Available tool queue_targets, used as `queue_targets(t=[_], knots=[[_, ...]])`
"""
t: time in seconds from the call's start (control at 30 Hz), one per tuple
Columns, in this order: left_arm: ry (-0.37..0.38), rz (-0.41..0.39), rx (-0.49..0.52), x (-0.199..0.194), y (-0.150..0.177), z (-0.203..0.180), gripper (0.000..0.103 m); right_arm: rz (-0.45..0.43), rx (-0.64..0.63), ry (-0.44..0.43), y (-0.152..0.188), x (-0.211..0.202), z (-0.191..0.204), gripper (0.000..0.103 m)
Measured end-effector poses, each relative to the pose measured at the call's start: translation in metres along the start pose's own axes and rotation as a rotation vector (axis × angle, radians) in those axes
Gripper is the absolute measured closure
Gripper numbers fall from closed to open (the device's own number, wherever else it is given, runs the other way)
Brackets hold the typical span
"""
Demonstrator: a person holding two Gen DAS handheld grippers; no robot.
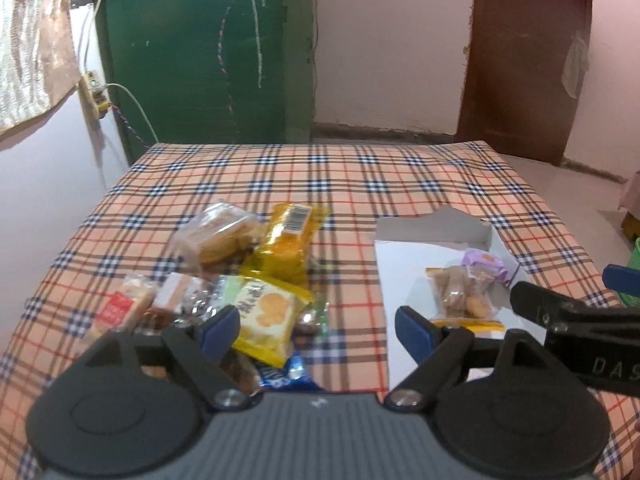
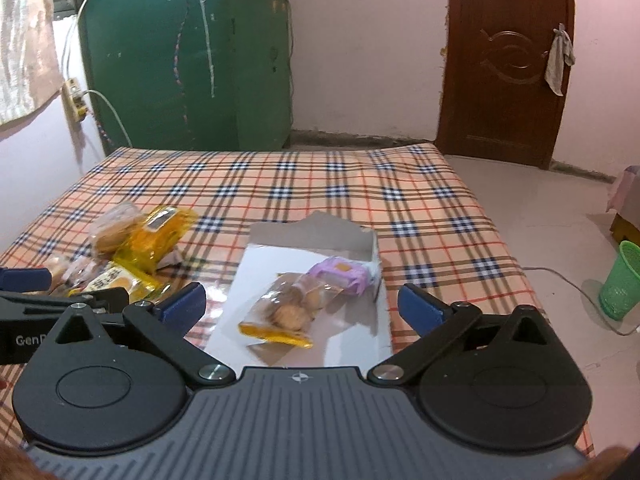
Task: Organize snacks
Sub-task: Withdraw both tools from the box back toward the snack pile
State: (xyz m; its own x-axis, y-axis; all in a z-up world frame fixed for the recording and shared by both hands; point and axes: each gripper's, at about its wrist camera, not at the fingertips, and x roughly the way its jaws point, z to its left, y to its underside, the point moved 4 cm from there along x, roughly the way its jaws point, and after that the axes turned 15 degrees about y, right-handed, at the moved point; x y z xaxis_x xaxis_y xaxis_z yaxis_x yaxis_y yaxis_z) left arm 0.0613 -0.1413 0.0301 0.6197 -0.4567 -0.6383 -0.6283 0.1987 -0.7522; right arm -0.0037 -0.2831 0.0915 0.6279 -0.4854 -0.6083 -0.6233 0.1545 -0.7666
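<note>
Left gripper: jaws apart, nothing between the pads; it hangs above the near edge of the loose pile.
Right gripper: jaws spread wide, empty; it hangs above the near end of the box.
Snacks, unsorted: pile on the cloth left of the box, packs overlapping; on top a yellow pack, a clear biscuit pack and a yellow-edged cracker pack.
Snacks, sorted: two in the box, a clear cookie bag and a purple pack, touching each other.
Box: white, shallow, lying open; torn far wall upright, near end low.
Risk, double pick: packs in the pile lie on one another; closing on one may drag or lift a neighbour.
Risk, slip: the wrappers look glossy and puffed; a pinch on a loose film edge could let the pack drop.
Risk, box shift: the box looks light; a nudge from the jaws would likely slide it on the cloth.
Risk, collision: the two grippers work near each other, each showing in the other's view.
Surface: table under a plaid cloth, peach with blue and red lines, flat.
Room: pink walls, green panel, brown door, green basket on the floor.
</note>
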Motion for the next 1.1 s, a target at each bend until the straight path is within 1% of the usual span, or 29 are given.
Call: queue_targets(t=[0.13,0.8,1.1], knots=[[-0.005,-0.007,-0.016,-0.006,0.003,0.01,0.018,0.004,-0.006,-0.018,0.003,-0.007,0.015,0.0],[-0.072,-0.021,-0.07,-0.024,0.015,0.058,0.018,0.034,-0.053,-0.086,0.009,0.006,0.069,0.0],[-0.101,-0.02,-0.092,-0.03,0.02,0.08,0.018,0.031,-0.088,-0.123,0.012,0.011,0.096,0.0]])
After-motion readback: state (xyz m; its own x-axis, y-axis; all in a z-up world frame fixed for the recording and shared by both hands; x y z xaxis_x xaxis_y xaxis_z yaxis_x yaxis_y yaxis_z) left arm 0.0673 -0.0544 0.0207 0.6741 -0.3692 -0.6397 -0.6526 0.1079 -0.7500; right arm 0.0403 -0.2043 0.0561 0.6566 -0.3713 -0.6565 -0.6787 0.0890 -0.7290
